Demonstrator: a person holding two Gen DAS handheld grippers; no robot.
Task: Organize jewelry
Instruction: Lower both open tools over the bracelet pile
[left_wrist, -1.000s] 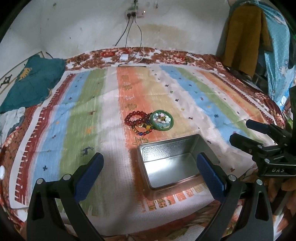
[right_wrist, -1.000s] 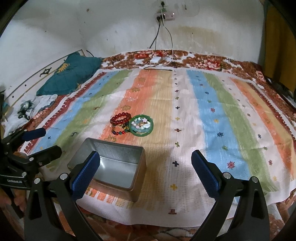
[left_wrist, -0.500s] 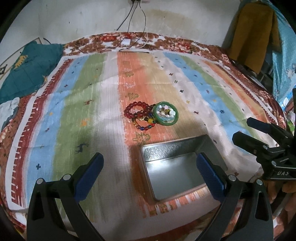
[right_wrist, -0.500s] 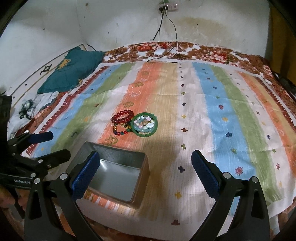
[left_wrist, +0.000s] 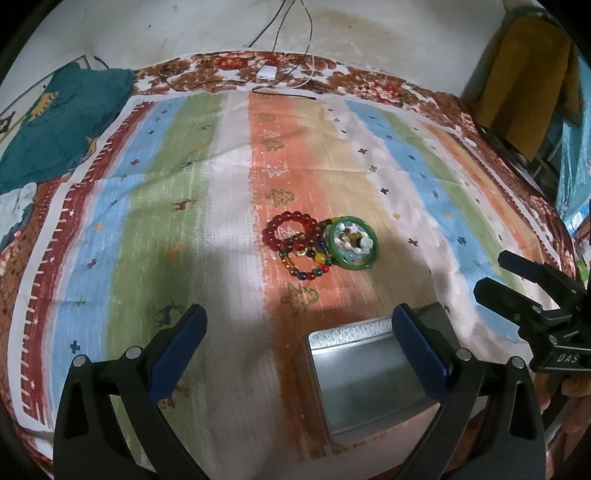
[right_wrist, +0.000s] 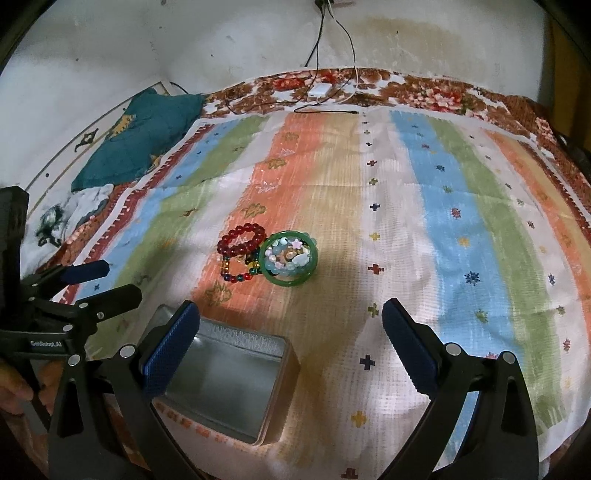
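Four bracelets (left_wrist: 320, 244), one tin (left_wrist: 365, 373)

Striped cloth (left_wrist: 155, 206) over floral bedspread (right_wrist: 424, 92); teal pillow (left_wrist: 55, 125), white charger (right_wrist: 320, 89), mustard garment (left_wrist: 524, 92).

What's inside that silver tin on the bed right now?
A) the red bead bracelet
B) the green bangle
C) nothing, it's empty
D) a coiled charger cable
C: the tin shows only its bare metal floor, while the red bead bracelet and the green bangle lie together on the striped cloth beyond it.
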